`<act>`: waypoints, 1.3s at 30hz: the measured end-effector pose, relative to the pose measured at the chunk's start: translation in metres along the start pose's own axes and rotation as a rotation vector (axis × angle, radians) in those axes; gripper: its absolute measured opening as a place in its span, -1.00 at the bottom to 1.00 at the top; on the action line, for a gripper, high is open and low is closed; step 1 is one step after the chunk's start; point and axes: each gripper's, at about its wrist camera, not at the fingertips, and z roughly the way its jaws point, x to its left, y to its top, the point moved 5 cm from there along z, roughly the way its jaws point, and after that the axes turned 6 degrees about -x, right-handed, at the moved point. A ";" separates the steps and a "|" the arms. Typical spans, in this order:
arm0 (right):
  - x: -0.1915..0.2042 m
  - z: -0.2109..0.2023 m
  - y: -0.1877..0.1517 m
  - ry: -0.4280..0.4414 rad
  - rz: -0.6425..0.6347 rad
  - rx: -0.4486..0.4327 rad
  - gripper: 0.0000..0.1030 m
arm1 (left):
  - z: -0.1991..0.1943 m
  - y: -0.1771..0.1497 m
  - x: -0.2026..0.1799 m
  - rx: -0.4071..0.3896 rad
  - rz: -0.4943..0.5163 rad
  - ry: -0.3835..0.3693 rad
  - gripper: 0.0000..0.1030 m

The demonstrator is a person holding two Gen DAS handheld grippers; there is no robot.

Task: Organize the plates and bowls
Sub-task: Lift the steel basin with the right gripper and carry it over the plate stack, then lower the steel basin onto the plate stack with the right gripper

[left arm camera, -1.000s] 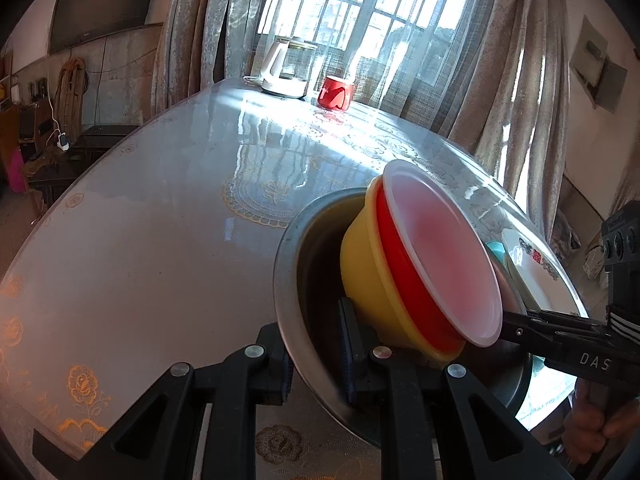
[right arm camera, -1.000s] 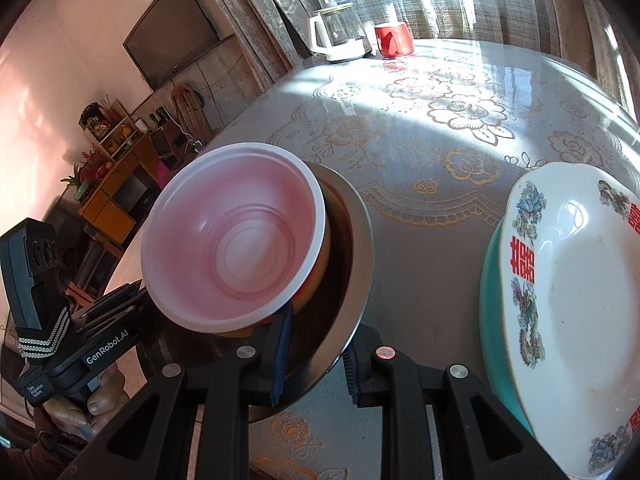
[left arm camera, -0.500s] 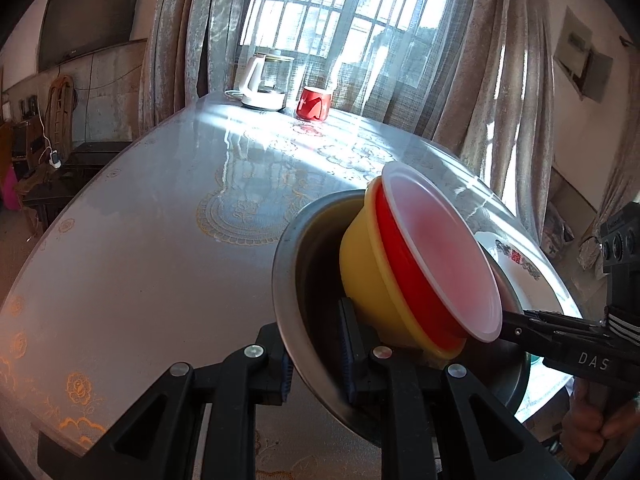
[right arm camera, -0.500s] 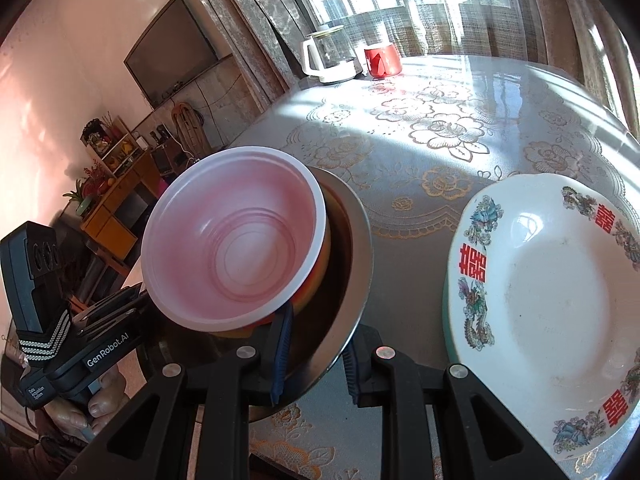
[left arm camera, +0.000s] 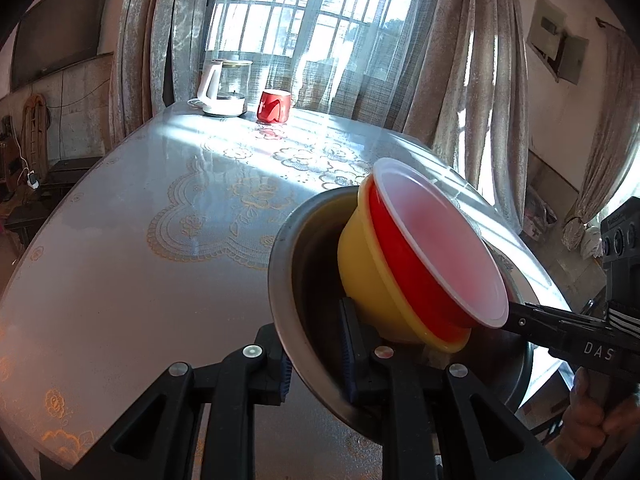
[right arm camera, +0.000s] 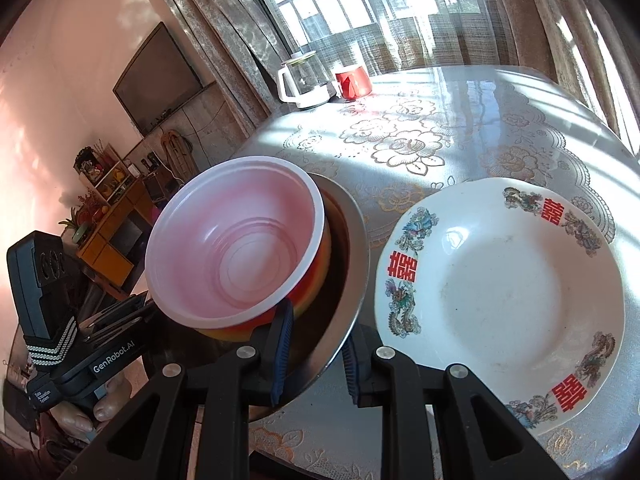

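Note:
A steel basin holds a yellow bowl with a red bowl nested in it and a white-rimmed pink bowl on top. The stack is tilted. My left gripper is shut on the basin's rim from one side. My right gripper is shut on the rim from the opposite side. The basin is held above the table. A white plate with red characters and dragons lies on the table to the right, in the right wrist view.
The round table has a lace-patterned cover under glass. A white kettle and a red mug stand at its far edge by the window. A TV and shelves are off to the left.
Both grippers have lifted the basin with its bowls higher. In the right wrist view the white plate now sits lower and shows whole; the teal edge under it is out of sight.

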 end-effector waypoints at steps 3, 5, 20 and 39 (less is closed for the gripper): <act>-0.008 -0.008 0.001 -0.010 0.019 -0.017 -0.55 | 0.004 0.002 -0.012 0.005 0.015 -0.016 -0.62; -0.014 -0.014 0.001 -0.017 0.032 -0.028 -0.55 | 0.006 0.005 -0.019 0.006 0.025 -0.029 -0.62; -0.070 -0.072 0.012 -0.114 0.134 -0.156 -0.55 | 0.036 0.029 -0.098 0.023 0.130 -0.163 -0.61; -0.133 -0.073 0.000 -0.237 0.271 -0.155 -0.55 | 0.094 0.008 -0.141 0.163 0.166 -0.201 -0.58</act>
